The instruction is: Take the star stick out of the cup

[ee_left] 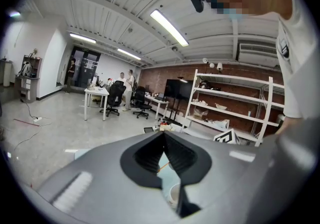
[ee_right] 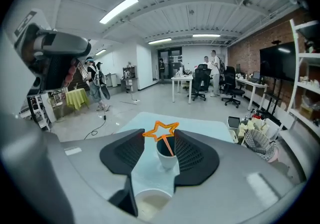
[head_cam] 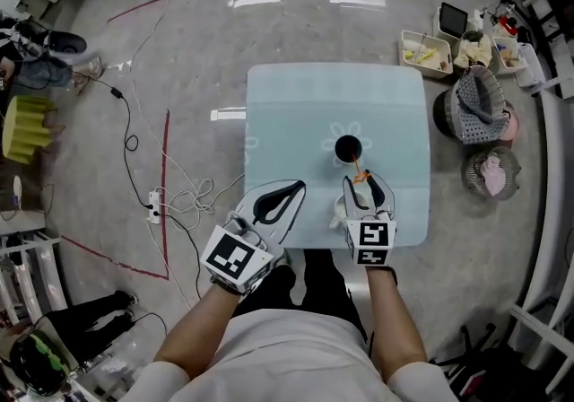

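A dark cup [head_cam: 347, 149] stands near the middle of the pale blue table [head_cam: 287, 95]. The orange star stick [head_cam: 359, 175] leans out of the cup toward me. My right gripper [head_cam: 366, 181] is just in front of the cup, open, and the star head sits between its fingertips. In the right gripper view the star [ee_right: 160, 130] spans the gap at the tips of the right gripper [ee_right: 159, 137], above the cup [ee_right: 167, 157]. My left gripper [head_cam: 299, 183] hovers over the table's front left with its tips together and nothing held. In its own view the left gripper [ee_left: 163, 136] shows only a thin slit.
Baskets [head_cam: 478, 106], a pink-filled bin [head_cam: 491, 172] and trays [head_cam: 425, 52] crowd the floor right of the table. Cables and a power strip [head_cam: 154, 205] lie on the floor at left, inside red tape lines. A flower outline is drawn on the table round the cup.
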